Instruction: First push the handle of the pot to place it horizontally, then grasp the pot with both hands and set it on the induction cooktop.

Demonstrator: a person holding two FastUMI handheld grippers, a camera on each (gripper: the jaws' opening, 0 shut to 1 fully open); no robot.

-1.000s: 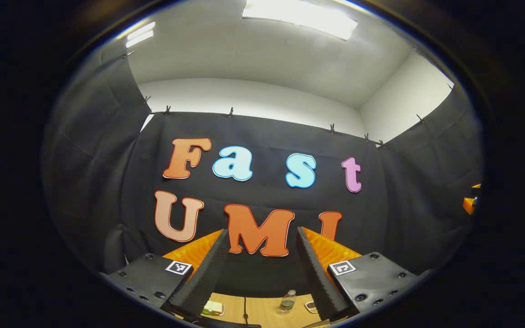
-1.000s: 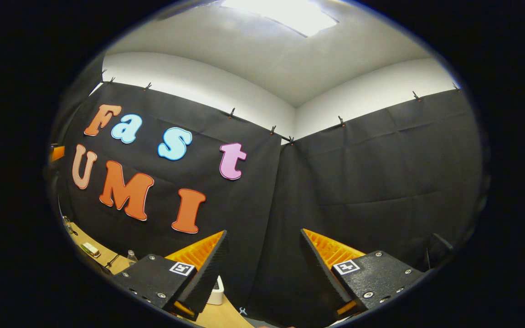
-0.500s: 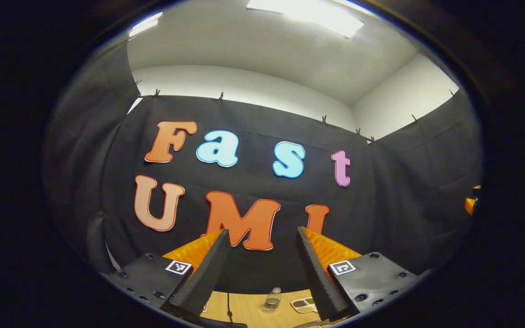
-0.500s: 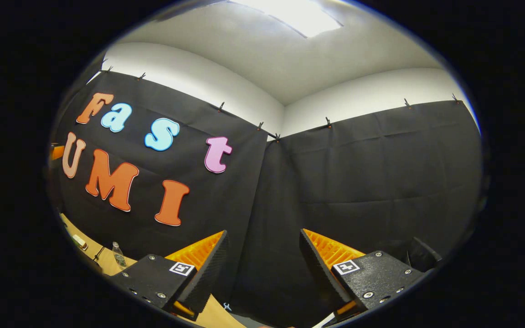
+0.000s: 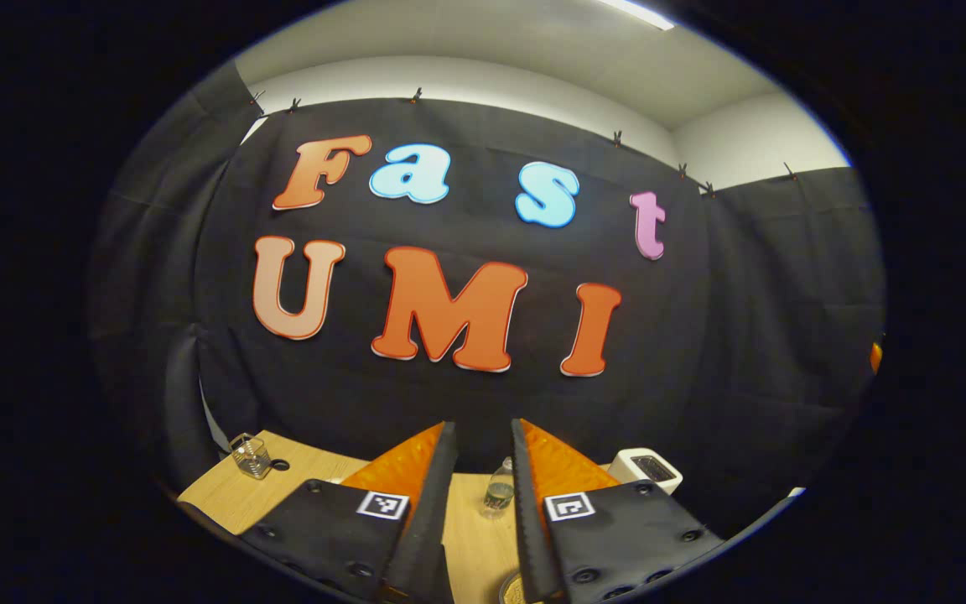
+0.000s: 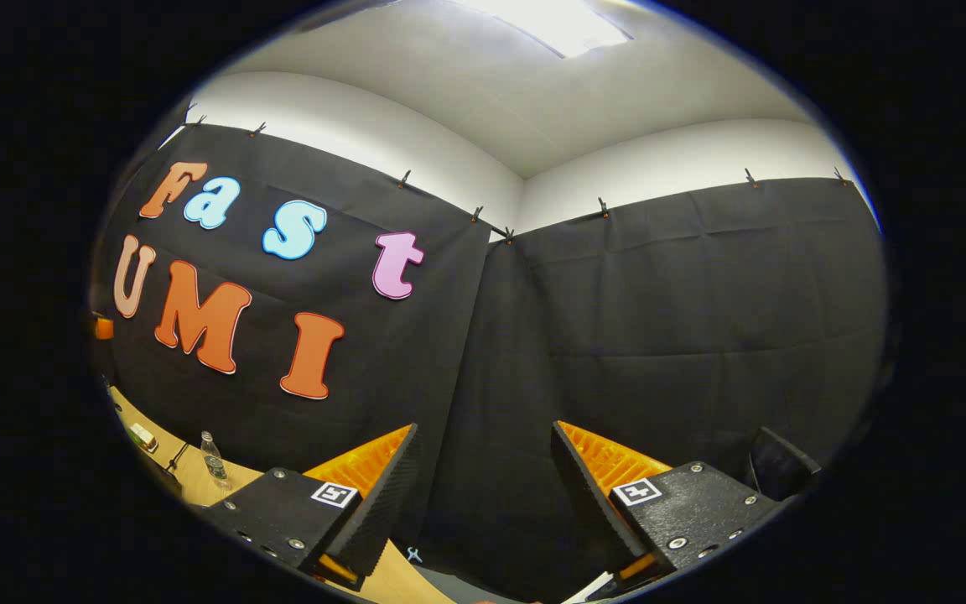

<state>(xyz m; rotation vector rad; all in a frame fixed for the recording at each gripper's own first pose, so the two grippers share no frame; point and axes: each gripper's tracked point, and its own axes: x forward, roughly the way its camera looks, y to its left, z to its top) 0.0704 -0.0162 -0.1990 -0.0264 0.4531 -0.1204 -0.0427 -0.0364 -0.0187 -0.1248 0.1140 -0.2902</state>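
Observation:
My left gripper [image 5: 483,426] points at the booth's back wall above a wooden table [image 5: 223,497]. Its fingers stand close together with a narrow gap and nothing between them. A small rounded yellowish edge [image 5: 510,589] peeks out at the very bottom between the fingers; I cannot tell what it is. My right gripper [image 6: 484,428] is held up toward the corner of the booth, open wide and empty. A small piece of the other gripper [image 6: 103,327] shows at the far left of the right gripper view.
A clear bottle [image 5: 497,491] stands on the table beyond the left fingers, a glass cup [image 5: 250,455] at the table's left corner, a white box-like thing [image 5: 649,470] to the right. The right gripper view shows the bottle [image 6: 213,457] and the table's edge [image 6: 189,485].
The left gripper has tipped downward, bringing more of the table into view, and its fingers have come much closer together. The right gripper has barely shifted and stays wide open.

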